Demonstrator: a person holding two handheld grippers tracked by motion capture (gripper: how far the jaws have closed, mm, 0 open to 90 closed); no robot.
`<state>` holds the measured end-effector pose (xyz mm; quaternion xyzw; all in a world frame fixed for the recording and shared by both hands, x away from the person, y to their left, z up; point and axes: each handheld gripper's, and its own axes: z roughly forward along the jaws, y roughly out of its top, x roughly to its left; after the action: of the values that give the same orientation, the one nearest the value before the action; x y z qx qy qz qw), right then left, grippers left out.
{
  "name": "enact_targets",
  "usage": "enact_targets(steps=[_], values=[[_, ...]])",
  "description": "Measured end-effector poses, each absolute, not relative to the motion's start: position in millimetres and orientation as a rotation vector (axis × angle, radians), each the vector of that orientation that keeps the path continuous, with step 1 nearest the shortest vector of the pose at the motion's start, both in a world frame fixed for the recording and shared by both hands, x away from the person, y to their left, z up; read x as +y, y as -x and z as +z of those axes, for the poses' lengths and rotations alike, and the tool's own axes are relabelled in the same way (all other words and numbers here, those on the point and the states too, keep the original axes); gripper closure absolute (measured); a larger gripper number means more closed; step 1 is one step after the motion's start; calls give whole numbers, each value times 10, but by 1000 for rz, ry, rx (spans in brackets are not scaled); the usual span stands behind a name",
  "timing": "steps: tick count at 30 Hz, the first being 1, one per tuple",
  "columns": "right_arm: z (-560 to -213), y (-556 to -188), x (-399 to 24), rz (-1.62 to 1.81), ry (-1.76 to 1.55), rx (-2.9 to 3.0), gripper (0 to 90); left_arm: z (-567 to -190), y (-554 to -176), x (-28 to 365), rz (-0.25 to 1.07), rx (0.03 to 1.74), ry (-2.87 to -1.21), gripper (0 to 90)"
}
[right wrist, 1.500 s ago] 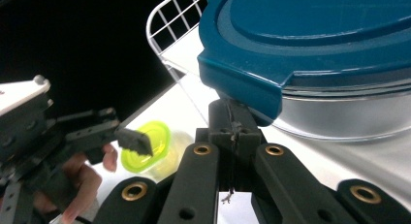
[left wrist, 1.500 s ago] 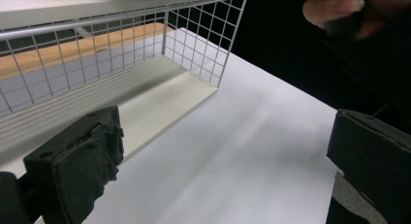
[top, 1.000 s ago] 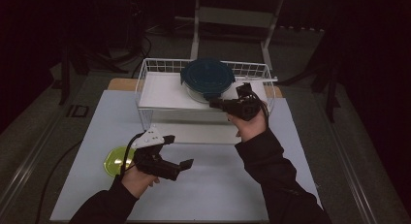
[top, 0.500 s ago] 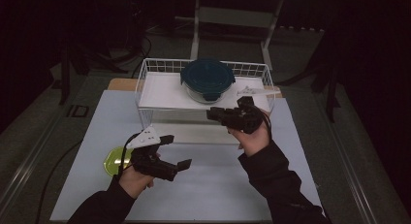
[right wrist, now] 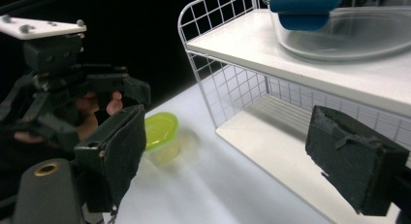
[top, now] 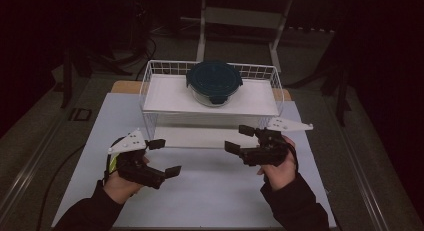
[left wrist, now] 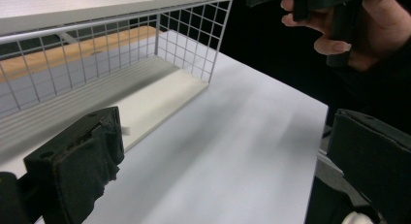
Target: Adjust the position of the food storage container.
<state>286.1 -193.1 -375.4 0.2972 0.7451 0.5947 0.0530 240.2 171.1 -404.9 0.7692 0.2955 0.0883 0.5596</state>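
Observation:
A glass bowl with a dark blue lid stands on the top shelf of a white wire rack; the right gripper view shows the bowl at upper right. My right gripper hovers in front of the rack, pointing left. Its jaws have just been opening and stand wide with nothing between them. My left gripper is open and empty over the white mat at front left. A yellow-green lidded cup sits on the mat beside the left hand.
The rack's lower shelf is bare behind its wire grid. The white mat covers the table between the two hands. The right hand shows at the top of the left gripper view. Dark floor and stands surround the table.
The right gripper has left the bowl on the top shelf, pulled back toward the person and down, and its jaws have opened. The left gripper has shifted slightly to the right.

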Motion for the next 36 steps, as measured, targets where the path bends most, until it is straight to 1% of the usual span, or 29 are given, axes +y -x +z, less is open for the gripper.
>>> enact_targets(steps=[4,9,10,12,21,24,28,30,31,36], values=[[-3796,-2737,-2054,1793,-877,2252,145,-4037,-2378,1865,248,728,-1825,6],[-3859,-2612,-2179,1812,-857,2243,146,-4031,-2331,2068,308,766,-1832,77],[-3873,-2592,-2201,1809,-859,2239,147,-4031,-2322,2120,309,771,-1827,117],[-3903,-2554,-2247,1827,-867,2227,152,-4035,-2302,2218,326,790,-1824,162],[-3987,-2393,-2365,1845,-867,2220,153,-4152,-2205,2702,418,917,-1828,573],[-4000,-2353,-2396,1851,-869,2216,152,-4226,-2188,2872,441,980,-1832,673],[-4038,-2310,-2425,1846,-870,2218,152,-4342,-2168,3046,496,1065,-1869,774],[-4060,-2293,-2434,1845,-872,2219,152,-4408,-2169,3110,525,1099,-1884,850],[-4070,-2287,-2439,1850,-872,2222,152,-4449,-2176,3148,527,1122,-1888,869],[-4110,-2269,-2445,1847,-887,2224,152,-4632,-2218,3262,532,1189,-1915,887]])
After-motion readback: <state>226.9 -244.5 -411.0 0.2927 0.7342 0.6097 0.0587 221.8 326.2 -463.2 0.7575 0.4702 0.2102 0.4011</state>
